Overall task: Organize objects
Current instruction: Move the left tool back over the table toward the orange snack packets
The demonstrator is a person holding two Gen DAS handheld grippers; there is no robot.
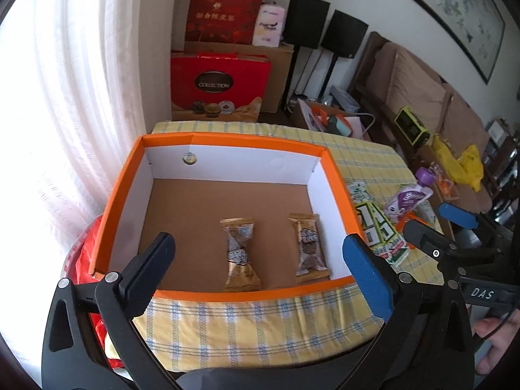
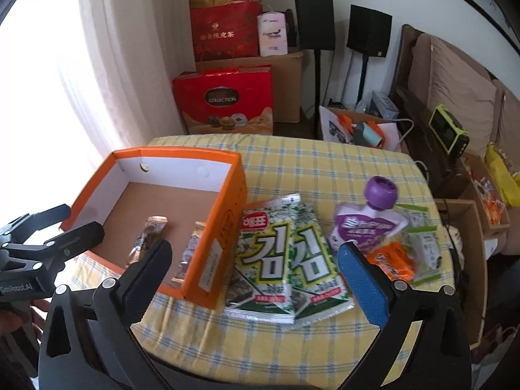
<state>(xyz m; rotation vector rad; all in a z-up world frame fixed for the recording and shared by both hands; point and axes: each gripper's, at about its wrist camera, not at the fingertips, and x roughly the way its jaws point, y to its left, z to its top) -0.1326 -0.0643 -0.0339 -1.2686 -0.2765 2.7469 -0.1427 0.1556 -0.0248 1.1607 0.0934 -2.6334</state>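
Observation:
An orange box (image 1: 120,195) (image 2: 211,234) with white inner walls stands open on the yellow plaid tablecloth (image 2: 308,162). Two gold-wrapped snack bars (image 1: 240,253) (image 1: 308,248) lie on its brown floor. My left gripper (image 1: 258,243) (image 2: 78,219) hovers open over the box's near edge, nothing between its fingers. Right of the box lie two green-and-white seaweed packets (image 2: 263,260) (image 2: 312,260), a purple-capped pouch (image 2: 367,224) (image 1: 409,198), an orange packet (image 2: 393,260) and a pale green packet (image 2: 422,243). My right gripper (image 2: 255,252) (image 1: 435,224) is open above the seaweed packets, holding nothing.
A white curtain (image 1: 65,97) hangs at the left. Behind the table stand red gift boxes (image 2: 224,100), a cardboard carton (image 2: 286,78) and two black speakers on stands (image 2: 315,22). A sofa (image 2: 455,81) and open cartons (image 2: 468,227) crowd the right side.

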